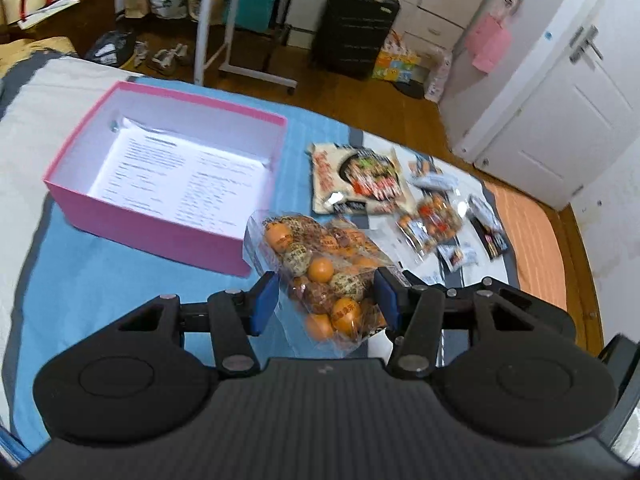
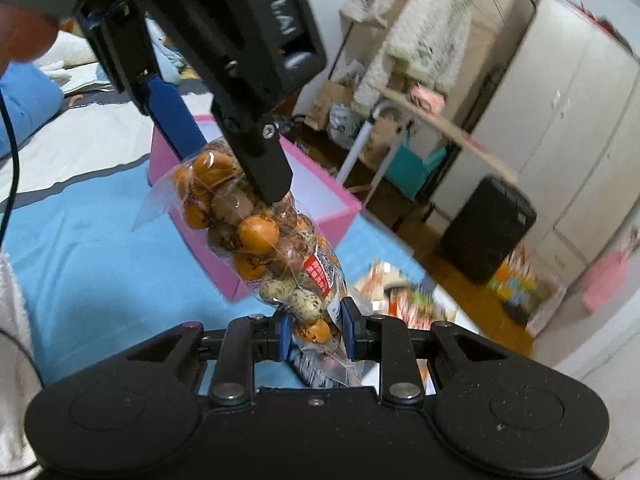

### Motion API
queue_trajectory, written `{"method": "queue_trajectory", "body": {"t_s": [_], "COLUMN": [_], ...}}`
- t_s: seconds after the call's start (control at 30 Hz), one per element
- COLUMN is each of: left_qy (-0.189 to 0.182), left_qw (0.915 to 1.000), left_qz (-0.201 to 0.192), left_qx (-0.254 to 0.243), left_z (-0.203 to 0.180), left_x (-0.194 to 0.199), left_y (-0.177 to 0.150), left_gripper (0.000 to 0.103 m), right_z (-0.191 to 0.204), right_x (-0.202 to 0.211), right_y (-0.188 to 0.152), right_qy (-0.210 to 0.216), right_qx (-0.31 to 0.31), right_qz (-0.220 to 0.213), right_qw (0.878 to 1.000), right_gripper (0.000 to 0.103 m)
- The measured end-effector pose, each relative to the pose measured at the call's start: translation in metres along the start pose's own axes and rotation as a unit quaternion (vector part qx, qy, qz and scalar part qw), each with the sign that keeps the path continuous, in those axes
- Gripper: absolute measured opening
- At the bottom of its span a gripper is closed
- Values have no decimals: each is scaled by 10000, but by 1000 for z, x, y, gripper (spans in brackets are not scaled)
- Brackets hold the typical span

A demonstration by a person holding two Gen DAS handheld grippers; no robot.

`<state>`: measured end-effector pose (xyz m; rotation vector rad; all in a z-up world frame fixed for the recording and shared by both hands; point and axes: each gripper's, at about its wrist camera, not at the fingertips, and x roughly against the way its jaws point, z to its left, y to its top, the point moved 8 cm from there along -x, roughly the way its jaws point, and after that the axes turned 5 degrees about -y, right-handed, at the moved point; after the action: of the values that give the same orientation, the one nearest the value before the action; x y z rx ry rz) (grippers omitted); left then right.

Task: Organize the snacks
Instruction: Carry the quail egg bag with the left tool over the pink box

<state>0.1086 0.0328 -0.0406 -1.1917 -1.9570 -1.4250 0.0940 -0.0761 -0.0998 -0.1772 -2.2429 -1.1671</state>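
Note:
A clear bag of orange and speckled egg snacks (image 1: 324, 272) is held in the air by both grippers. My left gripper (image 1: 326, 304) is shut on its one end; the blue pads press the bag's sides. My right gripper (image 2: 316, 330) is shut on the bag's (image 2: 256, 236) other end. In the right wrist view the left gripper (image 2: 232, 176) comes in from above, clamped on the bag. The open pink box (image 1: 68, 152) with a printed sheet inside sits on the blue cover to the left, just beyond the bag; it also shows in the right wrist view (image 2: 340, 216).
A large flat snack packet (image 1: 356, 180) and several small packets (image 1: 436, 216) lie on the bed right of the box. Beyond the bed edge are a wooden floor, a white desk (image 1: 224, 40), a black suitcase (image 1: 352, 36) and white doors (image 1: 552, 120).

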Motion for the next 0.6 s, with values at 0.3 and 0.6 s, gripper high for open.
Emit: {"method": "queue_trajectory", "body": {"t_s": [0.3, 0.6], "left_qy": [385, 561], "left_qw": [9986, 9975], "left_qz": [-354, -343], "left_qx": [48, 270], "left_z": [56, 122], "left_x": [-6, -58], "left_y": [60, 107], "left_gripper": [51, 51], "right_z": [13, 30], "right_x": [-65, -152], "right_y": [59, 82], "right_qy": [-18, 405], "right_qx": [662, 1002], "right_qz": [-299, -298], "right_qw": [9974, 9937], "right_gripper": [29, 28]}}
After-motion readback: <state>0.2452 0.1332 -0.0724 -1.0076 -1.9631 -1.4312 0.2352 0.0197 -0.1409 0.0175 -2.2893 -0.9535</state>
